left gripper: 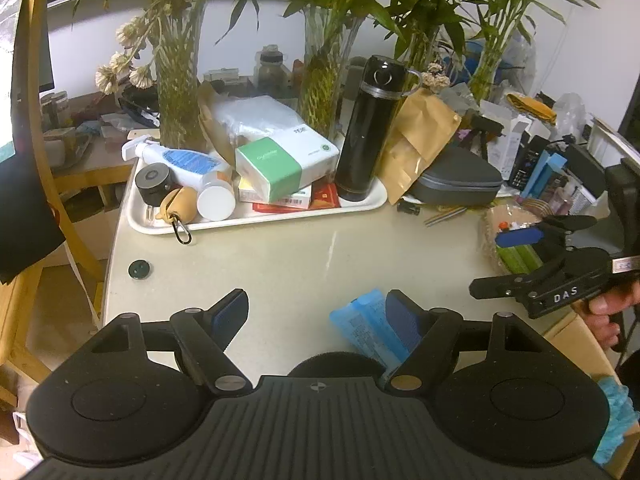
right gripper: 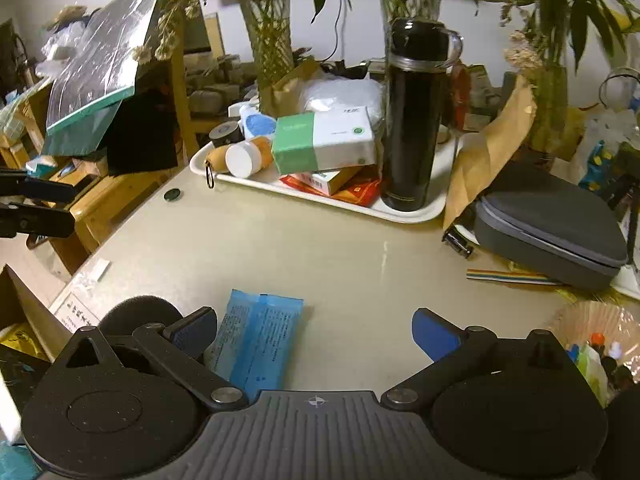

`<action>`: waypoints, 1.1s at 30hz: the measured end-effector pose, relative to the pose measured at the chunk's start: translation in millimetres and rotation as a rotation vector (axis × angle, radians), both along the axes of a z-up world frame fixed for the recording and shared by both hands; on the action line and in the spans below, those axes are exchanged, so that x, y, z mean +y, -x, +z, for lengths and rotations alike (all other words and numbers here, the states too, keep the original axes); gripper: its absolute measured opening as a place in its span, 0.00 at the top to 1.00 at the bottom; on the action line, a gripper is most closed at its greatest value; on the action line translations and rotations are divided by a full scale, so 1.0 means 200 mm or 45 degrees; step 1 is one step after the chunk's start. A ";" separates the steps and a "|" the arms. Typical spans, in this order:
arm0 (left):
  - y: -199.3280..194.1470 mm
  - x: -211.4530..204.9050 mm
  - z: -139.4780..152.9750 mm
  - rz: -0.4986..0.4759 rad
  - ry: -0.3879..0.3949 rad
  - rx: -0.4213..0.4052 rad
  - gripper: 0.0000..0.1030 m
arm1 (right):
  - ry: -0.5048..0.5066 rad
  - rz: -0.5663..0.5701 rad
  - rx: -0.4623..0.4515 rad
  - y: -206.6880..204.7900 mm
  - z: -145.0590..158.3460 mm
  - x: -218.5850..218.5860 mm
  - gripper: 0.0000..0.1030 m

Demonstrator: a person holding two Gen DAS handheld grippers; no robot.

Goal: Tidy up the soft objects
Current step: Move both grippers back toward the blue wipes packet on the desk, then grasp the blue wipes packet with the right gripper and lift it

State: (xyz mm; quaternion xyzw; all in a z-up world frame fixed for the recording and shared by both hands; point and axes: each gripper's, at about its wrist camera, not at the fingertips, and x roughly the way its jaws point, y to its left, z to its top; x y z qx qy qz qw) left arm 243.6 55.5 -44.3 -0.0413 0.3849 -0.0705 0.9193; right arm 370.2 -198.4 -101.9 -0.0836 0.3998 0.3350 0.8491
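A blue soft packet [right gripper: 260, 340] lies flat on the beige table [right gripper: 320, 248] near its front edge. My right gripper [right gripper: 314, 330] stands open over it, its left finger beside the packet and its right finger well apart. In the left wrist view the same packet [left gripper: 366, 332] lies just inside the right finger of my open left gripper [left gripper: 316, 316], nothing pressed between the pads. A black round foam piece [left gripper: 336, 364] sits by the packet, partly hidden under the gripper body. The right gripper [left gripper: 496, 262] shows at the right, held by a hand [left gripper: 608, 308].
A white tray [left gripper: 256, 222] at the back holds a black flask [left gripper: 372, 128], a tissue box [left gripper: 280, 164] and bottles. A grey case [right gripper: 552, 224] and a woven basket [left gripper: 504, 232] sit to the right, glass vases behind. A cardboard box [left gripper: 576, 336] stands at the front right.
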 end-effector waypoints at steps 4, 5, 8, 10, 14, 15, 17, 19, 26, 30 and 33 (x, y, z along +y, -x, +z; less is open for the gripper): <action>0.00 0.00 0.01 -0.006 0.005 -0.001 0.27 | 0.013 0.037 0.023 -0.03 -0.03 0.01 0.00; 0.00 0.00 0.02 -0.009 0.007 -0.005 0.27 | 0.015 0.052 0.025 -0.04 -0.03 0.02 0.00; 0.00 0.00 0.02 -0.010 0.007 -0.013 0.27 | 0.025 0.110 0.033 -0.06 -0.06 0.03 0.00; -0.01 -0.01 0.02 0.002 -0.001 -0.009 0.27 | 0.047 0.139 0.041 -0.08 -0.08 0.04 0.00; -0.01 -0.01 0.02 -0.003 -0.013 -0.008 0.27 | 0.071 0.180 0.084 -0.12 -0.14 0.07 0.02; -0.01 -0.01 0.02 -0.005 -0.025 -0.003 0.27 | 0.076 0.200 0.096 -0.13 -0.16 0.08 0.05; -0.02 -0.02 0.01 0.003 -0.059 0.018 0.27 | 0.099 0.244 0.110 -0.14 -0.19 0.10 0.08; -0.03 -0.01 0.00 0.019 -0.090 0.045 0.27 | 0.123 0.296 0.121 -0.14 -0.22 0.14 0.10; -0.05 0.03 -0.01 0.055 -0.111 0.090 0.26 | 0.173 0.461 0.180 -0.17 -0.33 0.28 0.17; -0.06 0.08 -0.03 0.074 -0.051 0.146 0.26 | 0.162 0.545 0.205 -0.17 -0.37 0.35 0.18; -0.06 0.10 -0.04 0.091 -0.033 0.172 0.26 | 0.136 0.581 0.220 -0.18 -0.38 0.37 0.18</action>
